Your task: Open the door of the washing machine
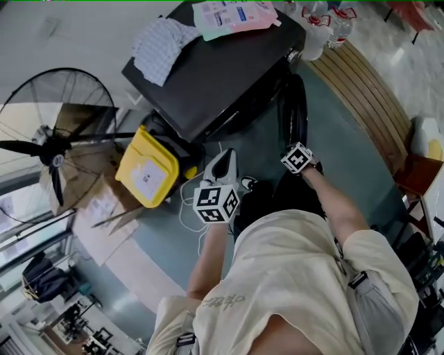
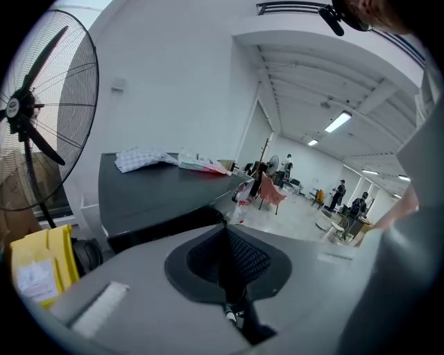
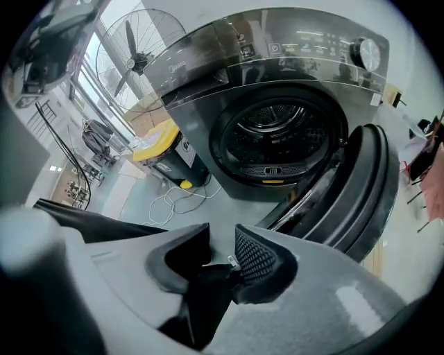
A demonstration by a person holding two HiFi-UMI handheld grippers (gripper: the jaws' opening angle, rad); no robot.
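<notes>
As seen head-on from the right gripper view, the washing machine (image 3: pixel 208 83) is a dark grey, glossy front-loader standing on a grey-green floor with a yellow bin (image 3: pixel 156 142) just beside it and a large fan (image 3: pixel 135 52) further off. Control strip along the top edge, with lit symbols and a round dial (image 3: pixel 365 52) at its right end. Door (image 3: pixel 361 187): round, thick, black-rimmed, swung wide open to the right on its hinge side, well clear of the opening. Drum (image 3: pixel 281 132): perforated metal, exposed. Flat top carries a checked cloth (image 1: pixel 163 45) and a pink pouch (image 1: pixel 232 15). Right gripper (image 3: pixel 222 253): jaws apart, nothing between them, floor showing through the gap, near the door. Left gripper (image 2: pixel 225 260): jaws closed together on nothing, pointing across the machine's top.
</notes>
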